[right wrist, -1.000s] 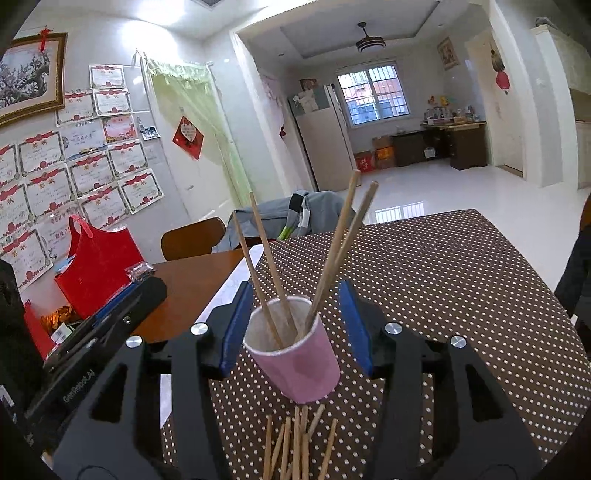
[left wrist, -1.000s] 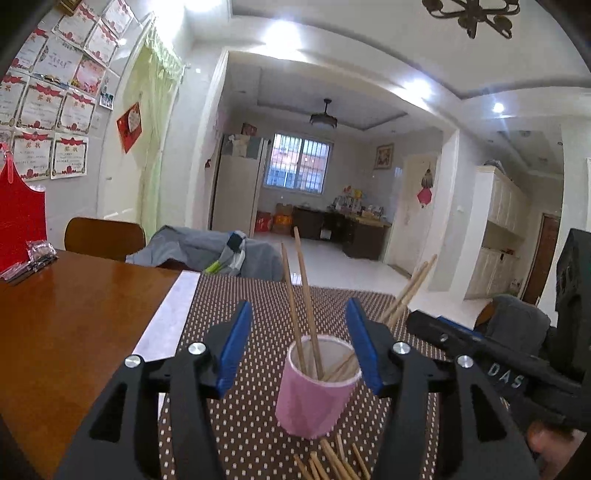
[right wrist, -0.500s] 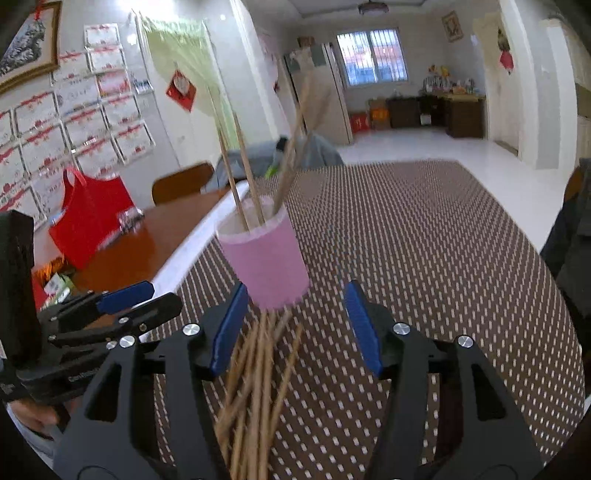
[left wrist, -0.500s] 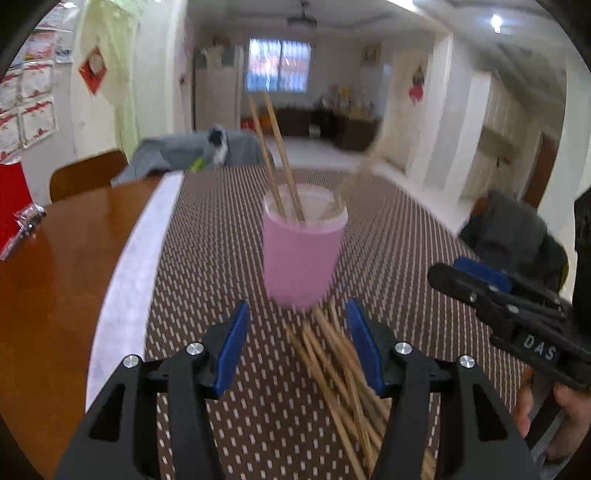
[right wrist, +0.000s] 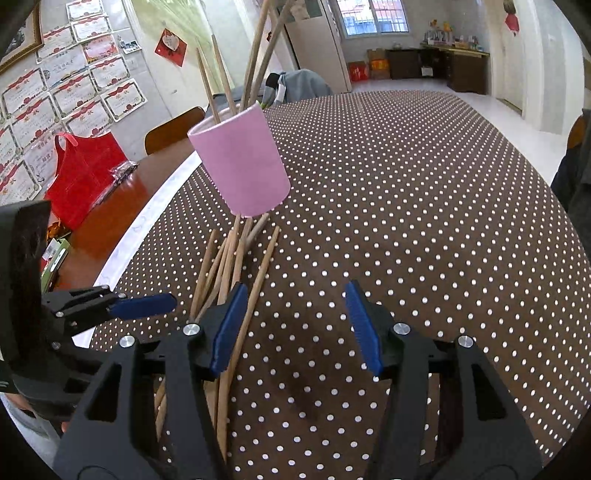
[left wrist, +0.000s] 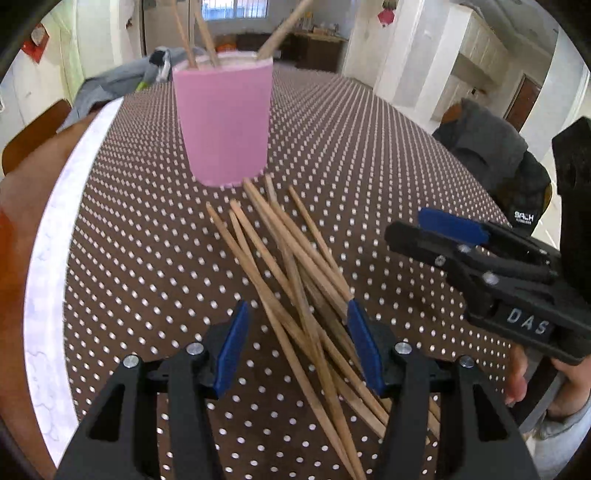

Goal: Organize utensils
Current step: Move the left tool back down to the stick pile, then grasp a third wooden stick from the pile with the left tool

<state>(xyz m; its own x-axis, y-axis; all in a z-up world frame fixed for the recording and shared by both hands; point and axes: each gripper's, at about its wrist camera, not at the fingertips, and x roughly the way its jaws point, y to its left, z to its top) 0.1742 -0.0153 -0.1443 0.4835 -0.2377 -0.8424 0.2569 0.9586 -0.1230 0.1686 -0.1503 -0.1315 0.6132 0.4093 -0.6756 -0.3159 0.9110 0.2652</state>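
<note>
A pink cup (left wrist: pixel 223 122) stands on the brown dotted tablecloth (left wrist: pixel 129 240) with a few wooden chopsticks (left wrist: pixel 201 33) upright in it. Several loose chopsticks (left wrist: pixel 291 258) lie crossed in a pile in front of the cup. My left gripper (left wrist: pixel 296 314) is open and points down over the near end of the pile, with sticks lying below the gap between its blue pads. My right gripper (right wrist: pixel 294 295) is open to the right of the same pile (right wrist: pixel 225 258); one stick runs under its left pad (right wrist: pixel 227 328). Nothing is gripped.
A white border strip (left wrist: pixel 48 258) edges the cloth, with bare wooden table (right wrist: pixel 110 206) beyond it. A red bag (right wrist: pixel 79 173) sits on that wood. A chair with a dark jacket (left wrist: pixel 495 155) stands at the right, and a grey jacket (right wrist: pixel 303 86) lies at the far end.
Both grippers have tipped downward and sunk from the level of the cup's rim to the loose chopsticks in front of it. The cup now sits high in both views.
</note>
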